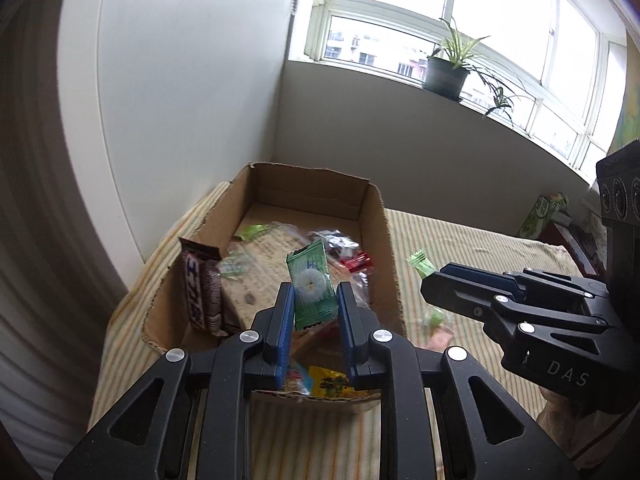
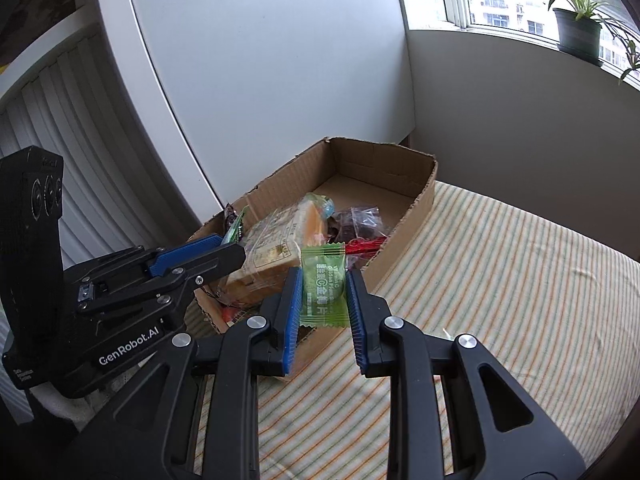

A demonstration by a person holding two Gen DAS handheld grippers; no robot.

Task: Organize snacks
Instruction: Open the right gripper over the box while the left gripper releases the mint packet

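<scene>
Two views show the same moment, each gripper carrying a sachet above an open brown cardboard box on a striped yellow bedcover.

Left wrist view: the left gripper [image 1: 312, 304] has its blue-padded fingers [image 1: 285, 320] pinching a dark green foil sachet [image 1: 311, 288] by its sides, poised over the near end of the cardboard box [image 1: 378, 216]. Below lie a brown chocolate bar in a purple-brown wrapper [image 1: 204, 284] propped against the left wall, a clear-wrapped bread loaf [image 1: 256, 264], red-foil sweets [image 1: 358, 262] and a yellow packet [image 1: 330, 386]. The right gripper [image 1: 434, 284] comes in from the right, nipping a light green sachet [image 1: 420, 264] outside the box, above the bedcover [image 1: 460, 240]. Its body reads "DAS". The bar's lettering is too blurred to read.

Right wrist view: the right gripper [image 2: 323, 296] has its fingers [image 2: 294, 300] pressed onto the light green sachet [image 2: 323, 284], printed "Vitamin C Golden Plum" with Chinese characters. It hangs over the box's near corner [image 2: 424, 196]. The left gripper [image 2: 234, 252], marked "GenRobot.AI", holds its sachet [image 2: 234, 228] edge-on.

Risks, as I judge them: both grips are on slippery film, so either sachet could slide out. Released where it hangs, the light green sachet could catch the rim and drop outside. The two grippers are close and could collide over the box.
</scene>
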